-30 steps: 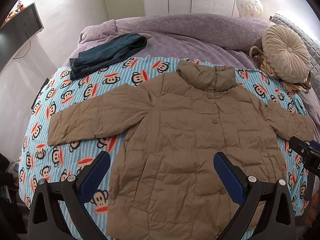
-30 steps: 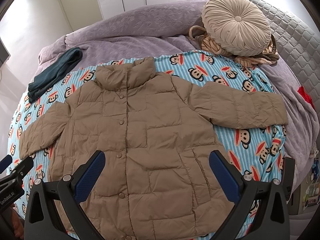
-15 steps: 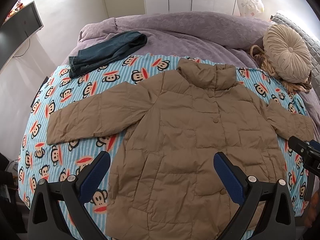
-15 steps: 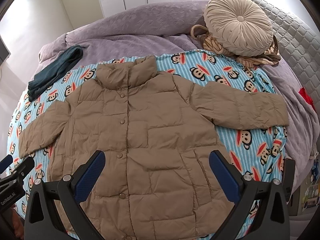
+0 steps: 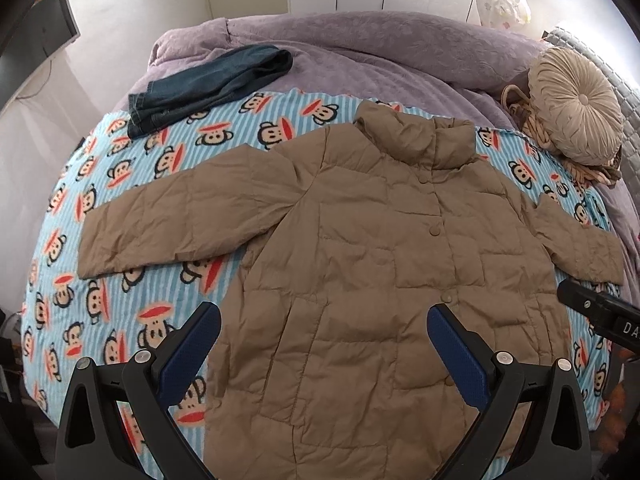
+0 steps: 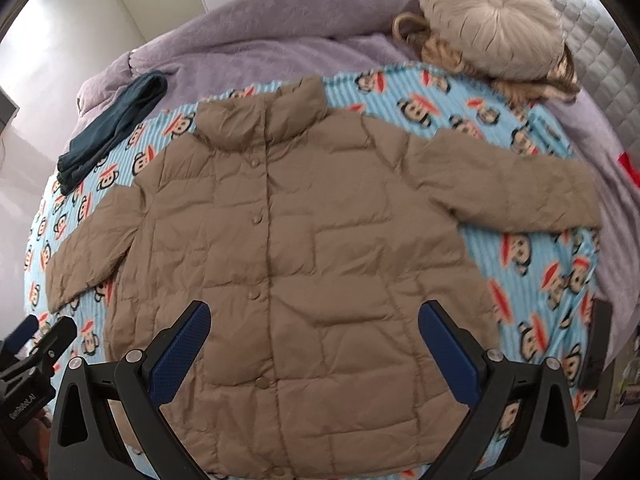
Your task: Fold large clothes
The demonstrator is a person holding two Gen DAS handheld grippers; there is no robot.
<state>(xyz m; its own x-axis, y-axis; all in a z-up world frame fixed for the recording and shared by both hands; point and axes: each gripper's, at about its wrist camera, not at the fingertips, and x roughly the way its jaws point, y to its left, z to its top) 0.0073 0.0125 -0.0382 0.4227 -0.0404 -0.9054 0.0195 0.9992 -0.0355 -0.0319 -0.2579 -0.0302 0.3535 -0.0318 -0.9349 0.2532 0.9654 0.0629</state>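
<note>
- right now, the biggest thing is the bed [image 5: 360, 52] with its purple cover, and it fills most of both views.
- on top of the purple cover lies a blue striped blanket [image 5: 120, 168] [image 6: 532, 280] with monkey faces all over it.
- the brown puffy jacket [image 5: 380, 280] [image 6: 304, 248] lies flat in the middle of that blanket, front side up, snaps closed down the middle.
- both of its sleeves stick out to the sides, and its collar points to the far side of the bed.
- its bottom edge is on the near side, close under both grippers.
- a round tan pillow [image 5: 576, 120] [image 6: 492, 20] sits on the far right of the bed, on top of something brown and twisty that i cannot make out.
- dark blue jeans [image 5: 208, 80] [image 6: 108, 132] lie folded on the far left, partly on the purple cover and partly on the blanket, well apart from the jacket.
- a white round thing [image 5: 502, 2] sits past the far side of the bed; it is too hard to tell what it is.
- the left gripper [image 5: 324, 336] hangs above the lower part of the jacket, jaws spread wide, grabbing nothing.
- the right gripper [image 6: 314, 328] hangs above the jacket's lower part too, jaws spread wide, grabbing nothing.
- each gripper has blue pads [image 5: 192, 352] [image 6: 448, 348] on its black fingers.
- each camera sees a bit of the other gripper at the edge of its view.
</note>
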